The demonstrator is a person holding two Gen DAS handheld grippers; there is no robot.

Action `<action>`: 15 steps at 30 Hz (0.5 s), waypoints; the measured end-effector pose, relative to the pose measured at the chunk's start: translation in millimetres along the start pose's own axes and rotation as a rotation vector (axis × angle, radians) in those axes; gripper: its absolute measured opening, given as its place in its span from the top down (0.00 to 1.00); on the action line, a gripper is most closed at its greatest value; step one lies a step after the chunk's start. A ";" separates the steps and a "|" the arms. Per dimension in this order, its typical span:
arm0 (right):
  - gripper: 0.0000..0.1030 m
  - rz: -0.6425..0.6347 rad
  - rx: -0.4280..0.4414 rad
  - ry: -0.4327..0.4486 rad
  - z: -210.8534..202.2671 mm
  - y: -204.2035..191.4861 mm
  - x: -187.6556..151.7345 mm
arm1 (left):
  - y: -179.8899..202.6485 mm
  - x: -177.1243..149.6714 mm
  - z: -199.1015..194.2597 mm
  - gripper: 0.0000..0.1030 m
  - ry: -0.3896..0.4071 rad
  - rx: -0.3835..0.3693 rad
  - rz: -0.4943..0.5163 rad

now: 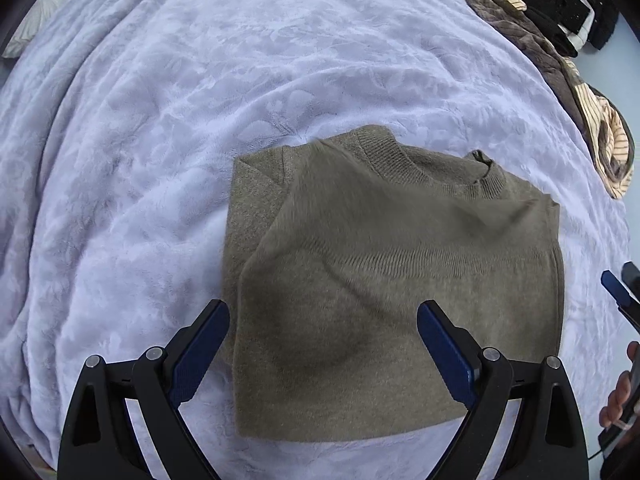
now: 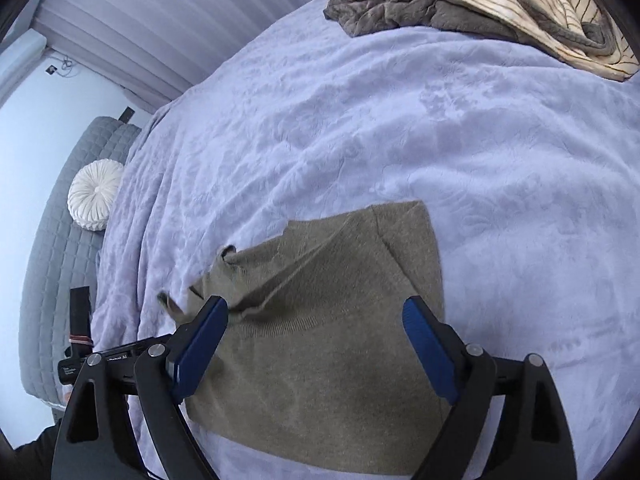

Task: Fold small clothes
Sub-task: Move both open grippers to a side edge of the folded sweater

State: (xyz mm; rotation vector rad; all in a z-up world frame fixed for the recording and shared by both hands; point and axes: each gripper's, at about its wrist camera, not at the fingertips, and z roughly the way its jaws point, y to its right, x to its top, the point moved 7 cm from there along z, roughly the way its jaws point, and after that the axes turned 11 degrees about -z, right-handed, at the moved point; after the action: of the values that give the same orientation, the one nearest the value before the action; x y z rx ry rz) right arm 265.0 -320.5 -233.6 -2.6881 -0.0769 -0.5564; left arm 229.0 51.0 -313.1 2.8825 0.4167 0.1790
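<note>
**A:** Left wrist view first. The left gripper (image 1: 323,322) hangs over the bed with its blue-padded fingers (image 1: 202,350) spread wide and nothing between them. Where's the garment?

**B:** Dead centre. The olive knit sweater (image 1: 394,280) lies flat on the lavender blanket (image 1: 160,120), sides tucked in, ribbed collar at 12 o'clock. The fingers hover above its near hem. At 3 o'clock a tip of the right gripper (image 1: 618,292) pokes in, with a hand (image 1: 618,396) below it at 4.

**A:** And that heap at 1 o'clock?

**B:** A pile of clothes (image 1: 560,40), brown, striped and black, well apart from the sweater.

**A:** Right wrist view now.

**B:** The right gripper (image 2: 316,320) is parted too, holding nothing, above the sweater (image 2: 320,360), which fills 6 o'clock. The pile (image 2: 480,4) sits at 1 o'clock, a round white cushion (image 2: 94,194) at 9.
</note>
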 end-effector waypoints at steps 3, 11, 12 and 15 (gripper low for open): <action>0.11 -0.023 -0.023 -0.066 1.8 -6.4 -14.6 | -8.1 -8.0 -13.2 0.07 0.015 -0.007 -0.004; 0.11 -0.149 -0.180 -0.206 12.6 -9.5 -30.4 | 2.7 -8.3 -10.7 0.07 0.020 0.013 0.080; 0.11 -0.197 -0.189 -0.214 19.9 -14.4 -27.3 | 12.2 -5.9 -5.4 0.07 0.025 0.019 0.107; 0.11 -0.289 -0.155 -0.282 57.1 -28.7 -26.3 | 41.2 -2.5 26.8 0.07 0.012 0.047 0.207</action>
State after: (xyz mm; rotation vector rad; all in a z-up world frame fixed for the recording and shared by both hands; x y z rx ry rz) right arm 258.3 -271.2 -281.6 -2.9107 -0.5264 -0.2686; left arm 241.6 6.3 -329.5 2.9688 0.1255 0.2234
